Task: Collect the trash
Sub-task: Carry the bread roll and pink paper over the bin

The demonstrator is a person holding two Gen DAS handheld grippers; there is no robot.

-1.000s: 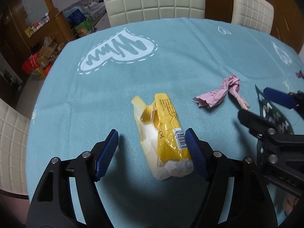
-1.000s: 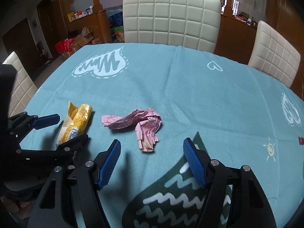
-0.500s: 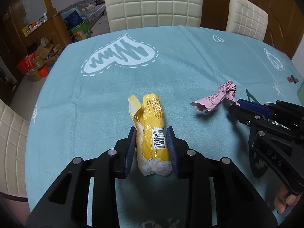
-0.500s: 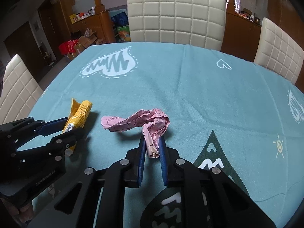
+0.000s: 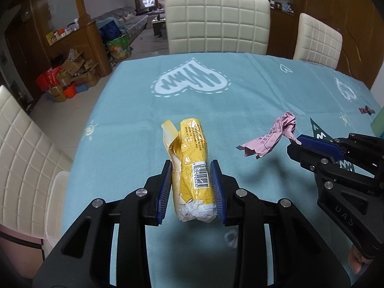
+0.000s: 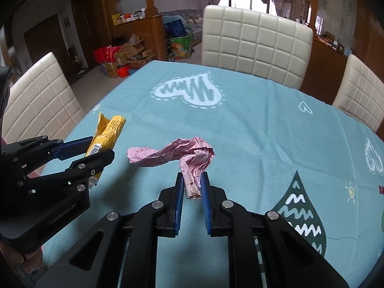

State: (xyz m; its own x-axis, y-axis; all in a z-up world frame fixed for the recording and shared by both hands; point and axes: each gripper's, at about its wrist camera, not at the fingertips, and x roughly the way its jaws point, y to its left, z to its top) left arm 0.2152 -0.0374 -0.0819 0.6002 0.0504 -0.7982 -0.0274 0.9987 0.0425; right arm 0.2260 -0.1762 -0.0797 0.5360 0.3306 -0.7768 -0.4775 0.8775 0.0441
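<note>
My left gripper [image 5: 192, 165] is shut on a yellow snack wrapper [image 5: 192, 153] with a barcode, held above the blue tablecloth [image 5: 216, 100]. My right gripper [image 6: 192, 177] is shut on the near end of a crumpled pink paper [image 6: 182, 156], also lifted off the cloth. The wrapper [image 6: 108, 132] and left gripper [image 6: 96, 151] show at the left of the right wrist view. The pink paper [image 5: 276, 136] and right gripper [image 5: 295, 144] show at the right of the left wrist view.
White padded chairs stand around the table, at the far side [image 5: 216, 21], far right [image 5: 316, 40] and left [image 5: 21, 148]. A clear plastic bin [image 5: 55, 204] sits below the table's left edge. Boxes and bags [image 5: 67, 76] lie on the floor at the far left.
Both grippers shut from wide open, the left on the yellow wrapper and the right on the pink paper. Both have risen with their loads away from the tablecloth.
</note>
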